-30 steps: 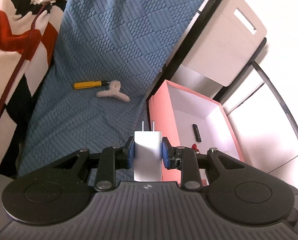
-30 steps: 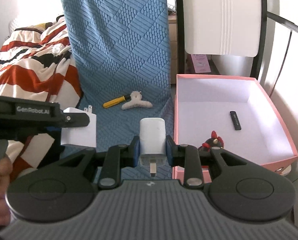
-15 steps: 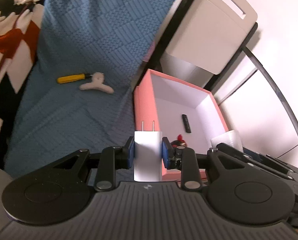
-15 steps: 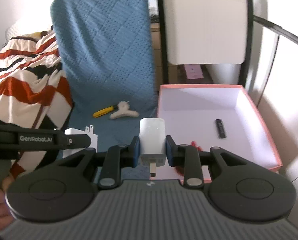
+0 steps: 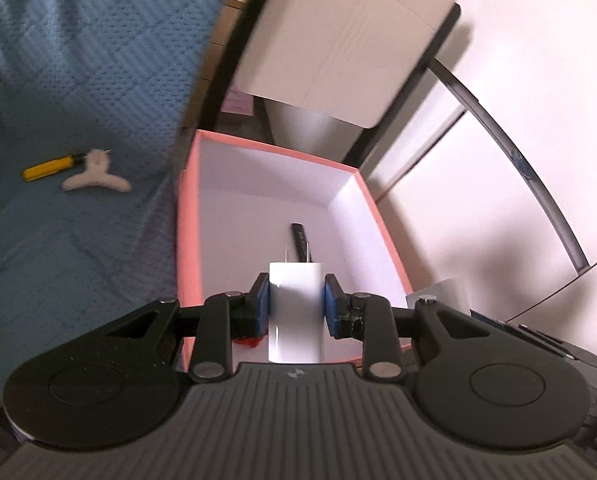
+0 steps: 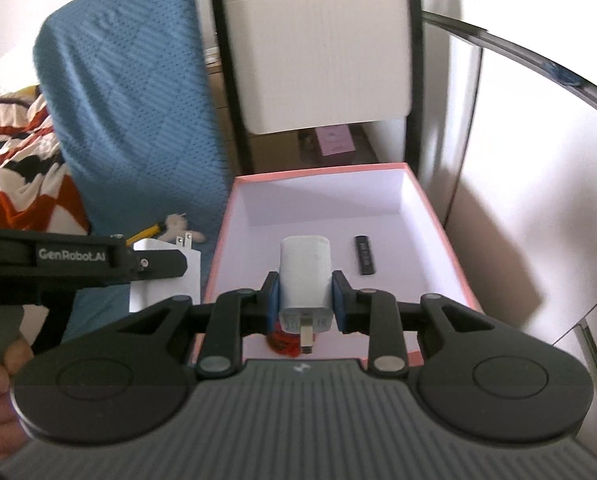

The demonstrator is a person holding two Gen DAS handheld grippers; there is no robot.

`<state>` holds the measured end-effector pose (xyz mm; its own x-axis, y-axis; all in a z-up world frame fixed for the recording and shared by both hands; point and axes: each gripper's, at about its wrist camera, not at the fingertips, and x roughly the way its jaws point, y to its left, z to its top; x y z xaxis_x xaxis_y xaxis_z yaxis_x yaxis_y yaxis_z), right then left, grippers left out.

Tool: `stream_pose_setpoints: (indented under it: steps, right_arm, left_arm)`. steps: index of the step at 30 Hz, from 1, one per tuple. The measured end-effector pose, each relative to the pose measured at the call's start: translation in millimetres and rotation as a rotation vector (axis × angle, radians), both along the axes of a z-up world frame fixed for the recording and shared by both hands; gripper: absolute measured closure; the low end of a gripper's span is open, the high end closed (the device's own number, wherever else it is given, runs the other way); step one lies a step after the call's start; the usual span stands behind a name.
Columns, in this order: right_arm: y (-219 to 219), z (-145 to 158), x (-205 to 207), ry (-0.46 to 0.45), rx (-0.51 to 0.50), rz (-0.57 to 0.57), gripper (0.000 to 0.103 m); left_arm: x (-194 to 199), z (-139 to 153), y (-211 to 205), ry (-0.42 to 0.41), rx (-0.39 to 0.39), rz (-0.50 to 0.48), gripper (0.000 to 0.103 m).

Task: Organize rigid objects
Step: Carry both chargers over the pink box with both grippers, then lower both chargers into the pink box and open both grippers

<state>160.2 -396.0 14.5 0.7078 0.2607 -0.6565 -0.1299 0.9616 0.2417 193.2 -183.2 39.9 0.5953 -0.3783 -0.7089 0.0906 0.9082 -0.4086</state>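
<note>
White plug (image 5: 296, 312) sits clamped in the left gripper (image 5: 296, 306) jaws, prongs forward, above the pink box (image 5: 184, 240). The right gripper (image 6: 305, 300) jaws clamp a white charger (image 6: 305, 276) over the same box, where a black stick (image 6: 365, 261) lies.

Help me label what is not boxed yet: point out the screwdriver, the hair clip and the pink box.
screwdriver (image 5: 47, 167), left wrist view, on its yellow handle.
hair clip (image 5: 95, 172), left wrist view, on its white body.
pink box (image 6: 437, 219), right wrist view, on its right wall.
</note>
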Motion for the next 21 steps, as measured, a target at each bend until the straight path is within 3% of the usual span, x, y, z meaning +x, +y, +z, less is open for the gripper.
stream_pose_setpoints:
  steps: [8, 21]
  right_arm:
    - [-28, -16, 23, 0.017, 0.011, -0.016, 0.073]
    - [-49, -85, 69, 0.166, 0.039, -0.015, 0.073]
  left_arm:
    - [28, -14, -32, 0.029, 0.02, -0.022, 0.071]
    - [73, -80, -70, 0.158, 0.074, -0.067, 0.071]
